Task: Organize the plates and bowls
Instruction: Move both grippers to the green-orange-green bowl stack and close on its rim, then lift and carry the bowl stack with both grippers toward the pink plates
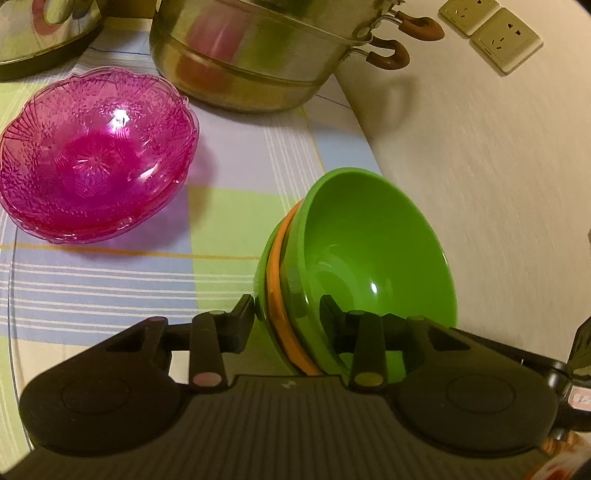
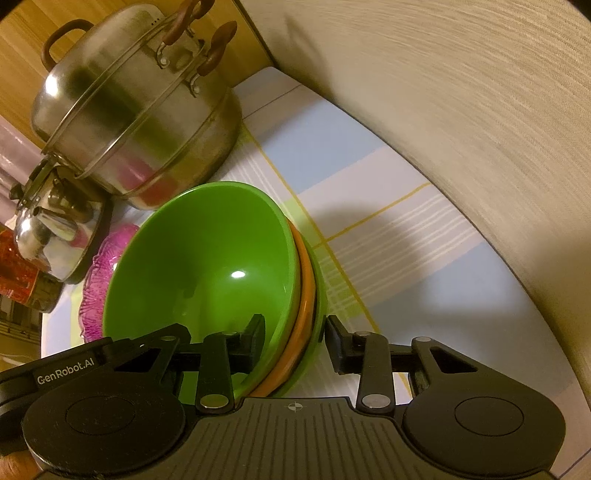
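Note:
A stack of nested bowls, green (image 1: pixel 369 251) on top, orange (image 1: pixel 275 273) in the middle and green outermost, rests on the checked tablecloth (image 1: pixel 110 280). My left gripper (image 1: pixel 288 314) clamps the stack's near rim, one finger inside the top bowl and the other against the outer bowl. In the right wrist view the same green bowl (image 2: pixel 207 258) and the orange rim (image 2: pixel 304 295) sit between the fingers of my right gripper (image 2: pixel 295 332), which grips the opposite side of the rim the same way. Two stacked pink glass-like bowls (image 1: pixel 96 155) stand to the left.
A steel steamer pot (image 1: pixel 251 55) with brown handles stands behind the bowls, and a steel kettle (image 2: pixel 51 229) is beside it. The pale wall (image 1: pixel 480 166) with sockets (image 1: pixel 491 33) runs close along the table's right edge. The pink bowls' edge (image 2: pixel 99 280) shows behind the green stack.

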Demonstrator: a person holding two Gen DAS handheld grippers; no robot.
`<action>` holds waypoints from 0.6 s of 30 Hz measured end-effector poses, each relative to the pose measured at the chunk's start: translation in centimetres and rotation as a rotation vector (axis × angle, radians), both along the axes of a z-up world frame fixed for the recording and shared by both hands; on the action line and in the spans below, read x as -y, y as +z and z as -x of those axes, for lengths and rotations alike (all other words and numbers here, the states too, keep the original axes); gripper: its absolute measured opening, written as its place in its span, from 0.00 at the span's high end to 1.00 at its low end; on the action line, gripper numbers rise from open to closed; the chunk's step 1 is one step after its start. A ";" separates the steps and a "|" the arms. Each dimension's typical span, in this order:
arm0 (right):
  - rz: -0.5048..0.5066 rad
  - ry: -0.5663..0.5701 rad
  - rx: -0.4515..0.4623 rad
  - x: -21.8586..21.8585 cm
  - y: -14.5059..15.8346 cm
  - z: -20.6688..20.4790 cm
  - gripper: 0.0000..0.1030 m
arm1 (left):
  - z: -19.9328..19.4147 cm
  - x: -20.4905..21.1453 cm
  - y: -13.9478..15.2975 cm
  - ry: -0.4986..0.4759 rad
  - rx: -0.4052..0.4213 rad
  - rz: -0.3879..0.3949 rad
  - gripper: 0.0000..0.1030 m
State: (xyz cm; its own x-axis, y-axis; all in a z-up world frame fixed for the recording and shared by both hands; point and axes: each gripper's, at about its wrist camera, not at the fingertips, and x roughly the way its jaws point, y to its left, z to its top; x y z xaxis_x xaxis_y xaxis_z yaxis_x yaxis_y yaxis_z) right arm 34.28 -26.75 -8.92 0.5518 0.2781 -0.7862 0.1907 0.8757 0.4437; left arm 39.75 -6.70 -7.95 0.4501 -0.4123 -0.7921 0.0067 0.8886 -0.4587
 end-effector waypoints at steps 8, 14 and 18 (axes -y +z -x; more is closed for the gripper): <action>0.007 -0.008 0.004 0.0 0.0 0.5 0.67 | 0.5 0.3 0.2 -0.022 0.006 -0.023 0.67; 0.005 -0.014 0.002 0.1 0.0 1.4 0.68 | 1.7 0.5 0.4 -0.030 0.001 -0.033 0.68; 0.006 -0.013 -0.001 0.1 0.0 2.4 0.68 | 2.9 0.4 0.4 -0.024 0.000 -0.029 0.68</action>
State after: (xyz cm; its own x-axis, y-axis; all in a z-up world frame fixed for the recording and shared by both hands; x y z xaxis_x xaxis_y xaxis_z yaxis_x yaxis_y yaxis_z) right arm 31.90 -26.82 -8.94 0.5546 0.2657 -0.7886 0.2031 0.8758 0.4379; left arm 36.81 -7.07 -7.55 0.4405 -0.4000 -0.8037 0.0286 0.9010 -0.4328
